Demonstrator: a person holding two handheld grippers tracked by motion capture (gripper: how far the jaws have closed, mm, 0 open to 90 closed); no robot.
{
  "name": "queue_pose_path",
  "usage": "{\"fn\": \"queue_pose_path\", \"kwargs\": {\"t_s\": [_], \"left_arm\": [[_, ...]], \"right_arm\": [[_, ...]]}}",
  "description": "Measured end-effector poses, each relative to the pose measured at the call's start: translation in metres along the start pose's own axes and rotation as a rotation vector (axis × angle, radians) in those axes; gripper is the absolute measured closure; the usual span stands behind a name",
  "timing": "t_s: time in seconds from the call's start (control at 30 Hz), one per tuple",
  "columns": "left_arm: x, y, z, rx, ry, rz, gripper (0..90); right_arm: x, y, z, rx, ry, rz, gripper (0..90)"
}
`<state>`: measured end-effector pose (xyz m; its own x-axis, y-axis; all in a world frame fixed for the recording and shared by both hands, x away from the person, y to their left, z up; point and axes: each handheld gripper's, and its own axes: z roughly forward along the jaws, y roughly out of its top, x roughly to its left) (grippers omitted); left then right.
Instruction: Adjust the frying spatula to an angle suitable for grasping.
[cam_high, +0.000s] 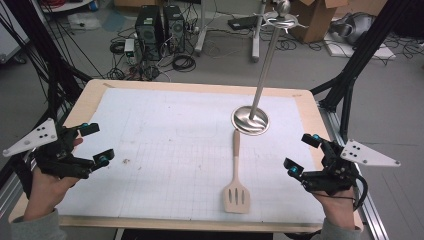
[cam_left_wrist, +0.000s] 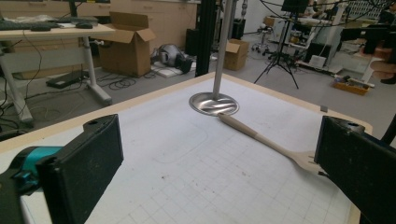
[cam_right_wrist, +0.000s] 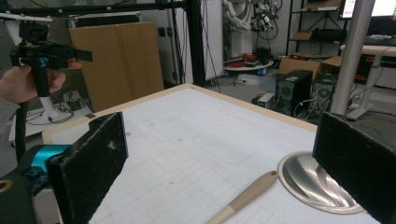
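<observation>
A pale wooden slotted spatula (cam_high: 236, 185) lies on the white gridded mat (cam_high: 165, 150), its handle tip touching the round base of a metal stand (cam_high: 250, 120). My left gripper (cam_high: 96, 144) is held over the mat's left edge, jaws wide apart with nothing between them. Over the mat's right edge my right gripper (cam_high: 302, 152) is open and empty too. In the left gripper view the spatula (cam_left_wrist: 271, 142) runs from the stand's base (cam_left_wrist: 214, 103) toward the right jaw. The right gripper view shows the spatula handle (cam_right_wrist: 243, 198) and the stand's base (cam_right_wrist: 303, 184) ahead, with the other hand's gripper (cam_right_wrist: 46, 53) far left.
A tall metal pole (cam_high: 267, 60) rises from the stand's base to a hook crown (cam_high: 280, 21). The wooden table (cam_high: 90, 95) borders the mat. On the floor beyond are computer towers (cam_high: 160, 25), cables and cardboard boxes (cam_high: 315, 17). Black frame struts (cam_high: 350, 75) stand at the right.
</observation>
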<state>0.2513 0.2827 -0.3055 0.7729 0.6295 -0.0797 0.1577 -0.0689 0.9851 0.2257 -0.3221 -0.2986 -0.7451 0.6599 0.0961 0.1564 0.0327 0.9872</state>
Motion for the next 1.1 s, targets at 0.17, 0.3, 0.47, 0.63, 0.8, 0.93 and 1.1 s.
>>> {"fn": "queue_pose_path", "kwargs": {"t_s": [0.17,0.3,0.47,0.63,0.8,0.93,1.1], "left_arm": [[0.0,0.0,0.001,-0.002,-0.001,-0.002,1.7],[-0.001,0.0,0.003,0.001,-0.001,-0.003,1.8],[0.0,0.0,0.003,0.001,0.005,-0.006,1.8],[-0.001,0.0,0.002,0.002,0.002,-0.006,1.7],[-0.001,0.0,0.0,-0.002,0.005,-0.007,1.8],[-0.001,0.0,0.001,-0.001,0.005,-0.006,1.8],[-0.001,-0.001,0.003,0.01,0.007,-0.008,1.7]], "right_arm": [[-0.001,-0.001,0.001,0.0,0.001,-0.003,2.1],[-0.003,-0.002,0.0,-0.007,-0.013,0.003,2.1],[-0.006,-0.005,0.001,-0.006,-0.037,0.024,2.1],[-0.008,-0.007,0.005,0.014,-0.04,0.022,2.3],[-0.009,-0.01,0.009,0.036,-0.043,0.026,8.3],[-0.011,-0.012,0.009,0.043,-0.024,0.027,19.4],[-0.013,-0.014,0.011,0.051,-0.015,0.028,27.0]]}}
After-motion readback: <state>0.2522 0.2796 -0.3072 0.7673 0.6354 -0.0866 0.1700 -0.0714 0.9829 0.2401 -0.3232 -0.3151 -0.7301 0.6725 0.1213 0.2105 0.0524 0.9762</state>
